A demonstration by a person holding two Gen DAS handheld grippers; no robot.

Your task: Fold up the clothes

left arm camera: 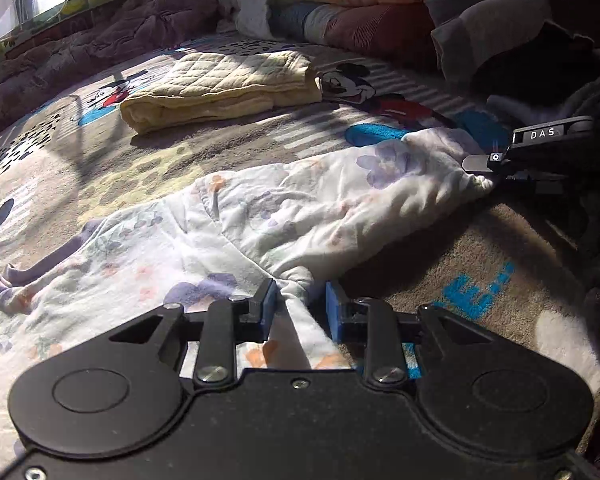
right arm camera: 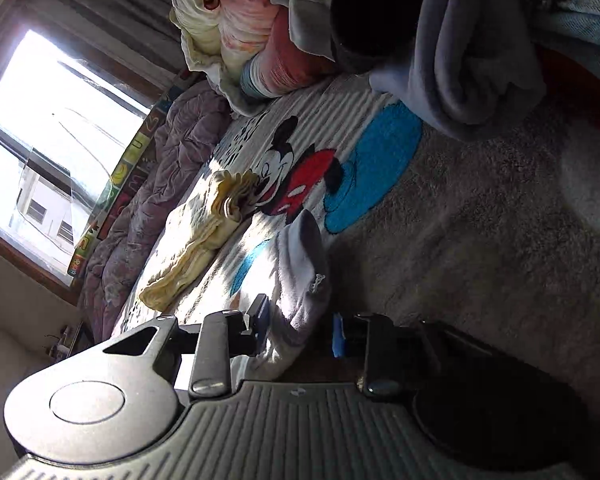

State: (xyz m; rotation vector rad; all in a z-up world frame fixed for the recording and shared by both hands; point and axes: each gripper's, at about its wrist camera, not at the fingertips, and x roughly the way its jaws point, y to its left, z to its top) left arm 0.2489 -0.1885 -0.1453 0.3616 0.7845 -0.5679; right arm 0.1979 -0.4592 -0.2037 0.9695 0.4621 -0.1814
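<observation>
Now white floral garment (left arm camera: 228, 220) crumpled, spread across cartoon blanket (left arm camera: 480, 248).

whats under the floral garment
The floral garment lies on the cartoon-print blanket; whatever part of the print it covers is hidden. Nothing else shows beneath it.

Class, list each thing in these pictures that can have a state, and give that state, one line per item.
floral garment: unfolded, crumpled, spread on the blanket.
yellow quilted cloth: folded, lying apart.
left gripper: open, garment fabric between its fingers.
right gripper: open, garment end between its fingers.
</observation>
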